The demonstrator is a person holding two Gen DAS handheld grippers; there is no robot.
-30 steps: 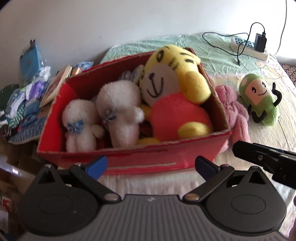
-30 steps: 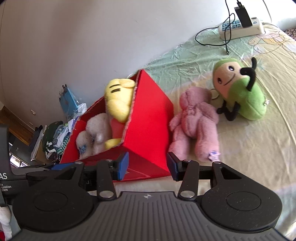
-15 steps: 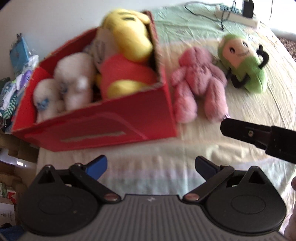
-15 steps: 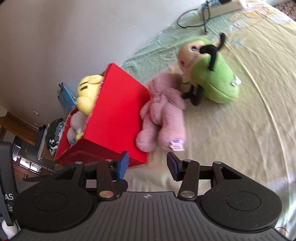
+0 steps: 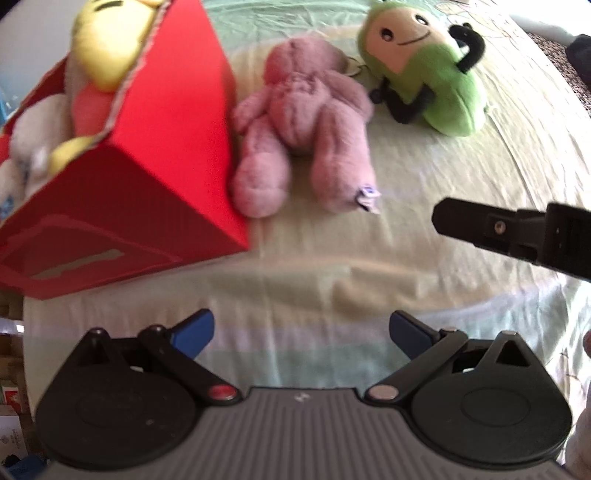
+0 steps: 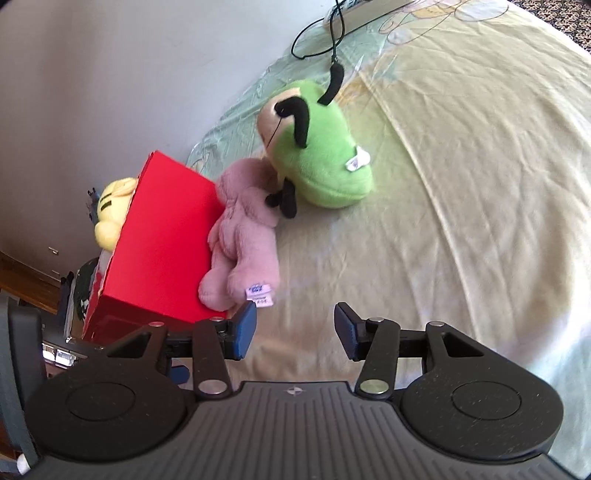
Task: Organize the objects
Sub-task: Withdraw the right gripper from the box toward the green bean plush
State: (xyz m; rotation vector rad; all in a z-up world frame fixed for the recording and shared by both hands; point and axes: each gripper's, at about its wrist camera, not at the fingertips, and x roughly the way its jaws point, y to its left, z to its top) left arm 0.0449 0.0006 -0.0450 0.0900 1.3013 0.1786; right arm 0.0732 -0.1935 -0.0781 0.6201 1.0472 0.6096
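Observation:
A red cardboard box sits on the bed, holding a yellow tiger plush and white plush toys. A pink plush lies on its back against the box's right side. Beyond it lies a green plush with black arms. My left gripper is open over bare sheet, short of the pink plush. My right gripper is open, its left finger close to the pink plush's tagged foot. Its finger shows at the right of the left wrist view.
The bed sheet is pale yellow-green and stretches wide to the right. A power strip with black cables lies at the far edge by the wall. Clutter sits beyond the box on the left.
Both grippers have swung right and dropped closer to the bed. The box slid to the left of both views, and the pink and green plush toys now sit nearer the centre.

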